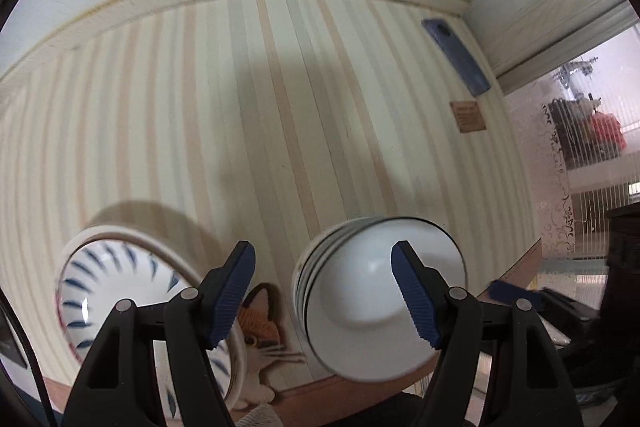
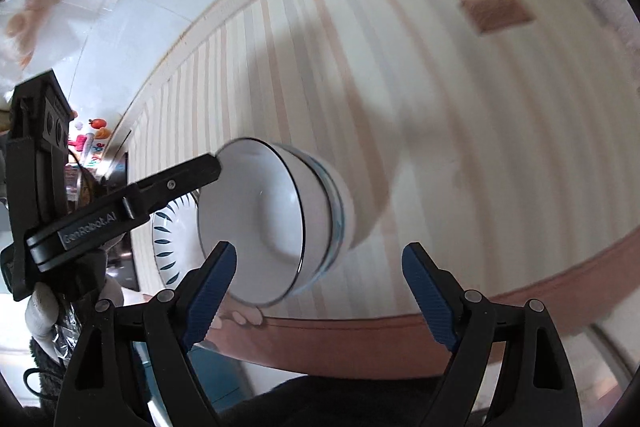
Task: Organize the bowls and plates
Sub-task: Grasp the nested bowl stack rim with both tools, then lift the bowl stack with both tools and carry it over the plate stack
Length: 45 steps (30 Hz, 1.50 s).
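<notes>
Clearly both tools gape. The left hand-held gripper (image 1: pixel 322 247) has its jaws spread wide and clamps nothing, though one finger (image 2: pixel 192 173) meets the rim of the white bowls (image 1: pixel 372 311) — nested and tipped on their side over the striped bench (image 1: pixel 240 107). The right hand-held gripper (image 2: pixel 319 247) is equally wide and empty. A blue-patterned dish (image 1: pixel 108 287) sits at the bench's near edge beside a cat mat (image 1: pixel 260 323); a blue phone (image 1: pixel 456 57) lies far back.
</notes>
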{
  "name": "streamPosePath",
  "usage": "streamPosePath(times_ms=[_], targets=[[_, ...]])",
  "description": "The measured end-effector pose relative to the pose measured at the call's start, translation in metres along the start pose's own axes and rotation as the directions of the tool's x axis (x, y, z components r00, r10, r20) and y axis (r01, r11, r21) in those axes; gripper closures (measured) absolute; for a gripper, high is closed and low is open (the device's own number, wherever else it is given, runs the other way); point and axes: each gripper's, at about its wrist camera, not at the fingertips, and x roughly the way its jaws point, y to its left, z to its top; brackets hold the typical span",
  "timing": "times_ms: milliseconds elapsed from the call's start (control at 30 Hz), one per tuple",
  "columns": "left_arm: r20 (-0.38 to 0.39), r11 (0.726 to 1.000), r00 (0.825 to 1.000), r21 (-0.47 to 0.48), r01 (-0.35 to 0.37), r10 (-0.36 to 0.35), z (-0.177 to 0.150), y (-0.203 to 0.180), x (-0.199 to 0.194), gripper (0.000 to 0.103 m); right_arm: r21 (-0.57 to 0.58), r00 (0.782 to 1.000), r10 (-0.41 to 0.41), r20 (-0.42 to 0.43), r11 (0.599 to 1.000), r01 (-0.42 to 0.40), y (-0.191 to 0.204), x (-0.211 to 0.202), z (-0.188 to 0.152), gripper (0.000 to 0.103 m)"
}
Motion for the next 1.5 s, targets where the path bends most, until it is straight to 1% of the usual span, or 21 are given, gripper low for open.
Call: streamPosePath(times_ms=[67,167,300,367,400,433,467,500,533,600,733,900,967,1100,1233,1500], targets=[[-0.031,1.000,1.000,0.004,0.003,-0.003,0.004,0.001,0.013,0.034,0.012,0.999,0.025,-0.031,1.000,-0.025,-0.005,0.018,0.003,0.016],[-0.085,1.000,0.996,0.001,0.026,-0.026,0.009,0.003,0.032,0.034,0.037,0.996,0.063,-0.069,0.997,-0.060,-0.015,0.045,0.008,0.016],[-0.146,0.999,0.988,-0.006,0.044,-0.044,0.009,0.005,0.050,0.034,0.081,0.988,0.125,-0.090,0.990,-0.118,-0.025,0.067,0.014,0.016],[-0.175,0.999,0.983,-0.011,0.053,-0.054,0.009,0.006,0.059,0.035,0.095,0.984,0.153,-0.094,0.985,-0.144,-0.029,0.073,0.017,0.019],[-0.192,0.998,0.979,-0.020,0.062,-0.065,0.008,0.006,0.063,0.035,0.104,0.978,0.181,-0.104,0.980,-0.170,-0.030,0.078,0.019,0.023],[-0.205,0.996,0.974,-0.030,0.088,-0.093,0.008,0.007,0.067,0.038,0.115,0.974,0.195,-0.111,0.976,-0.182,-0.032,0.083,0.020,0.026],[-0.210,0.991,0.968,-0.044,0.129,-0.136,0.007,0.008,0.069,0.040,0.121,0.971,0.208,-0.119,0.974,-0.194,-0.032,0.087,0.021,0.027],[-0.213,0.987,0.964,-0.053,0.151,-0.159,0.007,0.009,0.069,0.045,0.122,0.968,0.215,-0.126,0.972,-0.200,-0.032,0.090,0.021,0.032],[-0.210,0.985,0.963,-0.057,0.160,-0.169,0.006,0.008,0.069,0.045,0.124,0.965,0.224,-0.138,0.970,-0.207,-0.032,0.096,0.021,0.038],[-0.196,0.985,0.966,-0.054,0.162,-0.170,0.004,0.008,0.067,0.046,0.116,0.968,0.212,-0.136,0.973,-0.197,-0.030,0.100,0.021,0.042],[-0.179,0.982,0.967,-0.090,0.168,-0.182,0.001,0.014,0.063,0.050,0.117,0.967,0.216,-0.136,0.973,-0.201,-0.030,0.105,0.022,0.043],[-0.175,0.979,0.968,-0.131,0.158,-0.179,-0.002,0.018,0.061,0.050,0.117,0.961,0.221,-0.163,0.972,-0.204,-0.029,0.111,0.032,0.043],[-0.169,0.979,0.970,-0.137,0.153,-0.175,-0.003,0.019,0.061,0.050,0.134,0.955,0.238,-0.175,0.967,-0.216,-0.028,0.114,0.036,0.043],[-0.154,0.978,0.973,-0.150,0.146,-0.169,-0.007,0.021,0.053,0.050,0.127,0.952,0.241,-0.187,0.967,-0.220,-0.021,0.114,0.038,0.043],[-0.132,0.975,0.977,-0.169,0.146,-0.169,-0.009,0.026,0.036,0.050,0.116,0.952,0.242,-0.188,0.968,-0.223,-0.004,0.112,0.042,0.043],[-0.086,0.974,0.981,-0.158,0.160,-0.175,-0.011,0.047,-0.005,0.050,0.084,0.957,0.237,-0.165,0.971,-0.225,0.042,0.102,0.038,0.043]])
